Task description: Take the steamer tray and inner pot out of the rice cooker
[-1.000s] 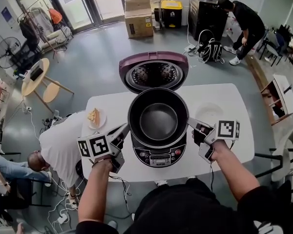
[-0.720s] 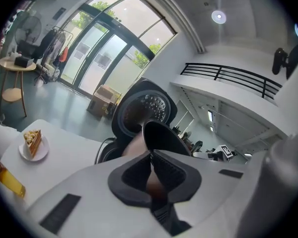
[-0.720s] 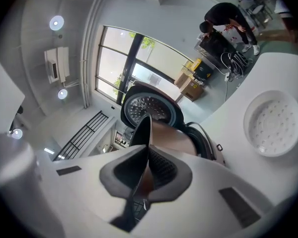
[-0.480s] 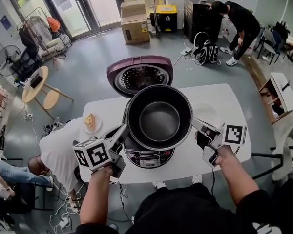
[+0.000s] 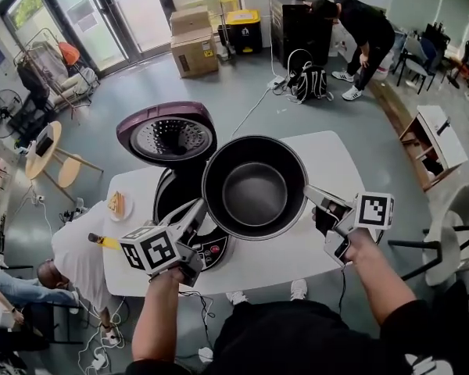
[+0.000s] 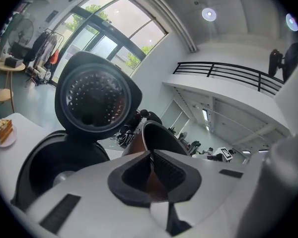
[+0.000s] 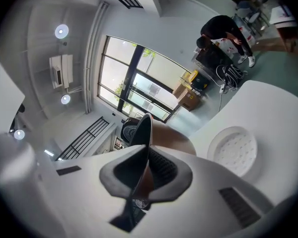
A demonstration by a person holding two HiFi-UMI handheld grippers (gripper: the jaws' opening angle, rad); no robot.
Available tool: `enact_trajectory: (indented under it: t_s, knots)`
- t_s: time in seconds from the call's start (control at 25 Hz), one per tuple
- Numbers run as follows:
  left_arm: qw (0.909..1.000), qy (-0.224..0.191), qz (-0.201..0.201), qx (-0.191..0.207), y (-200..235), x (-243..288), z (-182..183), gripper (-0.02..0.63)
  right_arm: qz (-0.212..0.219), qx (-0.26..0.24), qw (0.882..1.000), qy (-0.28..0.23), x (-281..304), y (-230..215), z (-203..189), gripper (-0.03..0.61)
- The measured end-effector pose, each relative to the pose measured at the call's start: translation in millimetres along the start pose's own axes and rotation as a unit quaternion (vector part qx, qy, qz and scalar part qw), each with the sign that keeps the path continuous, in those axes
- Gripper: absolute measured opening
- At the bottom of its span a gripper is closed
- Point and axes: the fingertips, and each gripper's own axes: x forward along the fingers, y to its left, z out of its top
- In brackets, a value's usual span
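Observation:
The dark inner pot hangs in the air above the white table, to the right of the rice cooker body, whose well stands empty under its raised purple lid. My left gripper is shut on the pot's left rim and my right gripper on its right rim. In the left gripper view the pads pinch the thin rim of the pot. In the right gripper view the rim runs between the closed jaws, and the white perforated steamer tray lies on the table beyond.
A plate with a slice of cake sits at the table's left end. A person in a white shirt crouches by the left edge. Cardboard boxes and another person are far back. A chair stands right.
The pot has risen out of the cooker and travelled right with both grippers on its rim. The cooker now lies off to the left, its well exposed.

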Motion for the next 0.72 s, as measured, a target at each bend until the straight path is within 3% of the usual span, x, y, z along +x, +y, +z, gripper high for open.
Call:
enact_trajectory:
  t_s: [0.72]
  knots:
    - [0.9972, 0.073, -0.009, -0.016, -89, 141, -130, 0.025, -0.074, 0.037, 0.997, 0.002, -159, -131, 32, 0.017]
